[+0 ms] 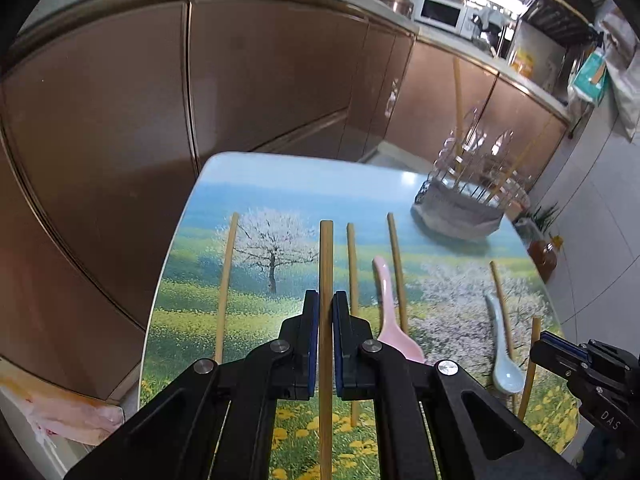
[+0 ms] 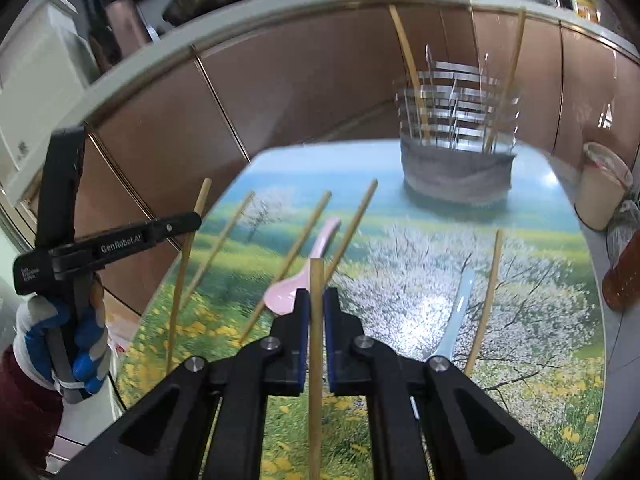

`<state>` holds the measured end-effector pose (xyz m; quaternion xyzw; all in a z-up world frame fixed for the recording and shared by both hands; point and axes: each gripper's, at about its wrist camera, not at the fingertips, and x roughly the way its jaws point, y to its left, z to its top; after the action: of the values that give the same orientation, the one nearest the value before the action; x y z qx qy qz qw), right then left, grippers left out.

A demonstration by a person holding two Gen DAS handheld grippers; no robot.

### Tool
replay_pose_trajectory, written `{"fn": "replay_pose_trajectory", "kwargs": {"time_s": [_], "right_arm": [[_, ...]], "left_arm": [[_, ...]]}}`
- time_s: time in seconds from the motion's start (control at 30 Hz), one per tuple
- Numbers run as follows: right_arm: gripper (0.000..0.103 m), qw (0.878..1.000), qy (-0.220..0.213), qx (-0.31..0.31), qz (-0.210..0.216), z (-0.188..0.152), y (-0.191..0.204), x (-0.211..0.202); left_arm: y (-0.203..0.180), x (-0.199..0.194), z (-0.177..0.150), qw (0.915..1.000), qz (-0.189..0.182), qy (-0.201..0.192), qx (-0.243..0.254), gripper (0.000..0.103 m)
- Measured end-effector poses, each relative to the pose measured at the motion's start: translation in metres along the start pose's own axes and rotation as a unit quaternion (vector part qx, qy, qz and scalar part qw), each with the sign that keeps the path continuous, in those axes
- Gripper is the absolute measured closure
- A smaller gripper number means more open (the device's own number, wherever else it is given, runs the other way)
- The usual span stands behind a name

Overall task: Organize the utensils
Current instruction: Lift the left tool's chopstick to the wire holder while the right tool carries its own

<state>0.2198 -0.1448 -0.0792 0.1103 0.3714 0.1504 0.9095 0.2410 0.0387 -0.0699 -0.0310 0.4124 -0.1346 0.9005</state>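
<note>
My left gripper (image 1: 326, 298) is shut on a bamboo chopstick (image 1: 326, 256) that sticks out past its pads, lifted above the flower-print table (image 1: 192, 280). My right gripper (image 2: 316, 294) is shut on another chopstick (image 2: 317, 274). Each gripper also shows in the other's view: the right gripper (image 1: 538, 340) at the right edge, the left gripper (image 2: 196, 220) at the left, a gloved hand (image 2: 60, 344) holding it. Several loose chopsticks lie on the table beside a pink spoon (image 2: 304, 280) and a pale blue spoon (image 2: 456, 320). The wire utensil holder (image 2: 456, 160) stands at the far end with two chopsticks upright in it.
Brown cabinet fronts (image 1: 260, 80) run behind and left of the table. A cream bin (image 2: 600, 188) and an amber bottle (image 2: 624, 276) stand on the floor off the table's right edge. A microwave (image 1: 440, 12) sits on the far counter.
</note>
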Motion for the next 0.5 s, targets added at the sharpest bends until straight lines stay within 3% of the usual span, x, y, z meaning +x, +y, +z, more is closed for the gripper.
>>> {"fn": "replay_pose_trajectory", "kwargs": {"time_s": [0.23,0.4,0.5], "right_arm": [[0.097,0.997,-0.075,-0.006,0.008,0.035,0.004,-0.053],[0.097,0.99,-0.138,-0.03,0.002,0.091,0.006,-0.086],[0.097,0.982,-0.18,-0.049,-0.005,0.134,0.004,-0.103]], "left_arm": [[-0.021,-0.035,0.032,0.9984,-0.024,-0.052,0.003,0.097],[-0.051,-0.056,0.086,0.9918,-0.067,-0.109,0.0,0.097],[-0.069,-0.067,0.129,0.9829,-0.1,-0.154,-0.007,0.097]]}}
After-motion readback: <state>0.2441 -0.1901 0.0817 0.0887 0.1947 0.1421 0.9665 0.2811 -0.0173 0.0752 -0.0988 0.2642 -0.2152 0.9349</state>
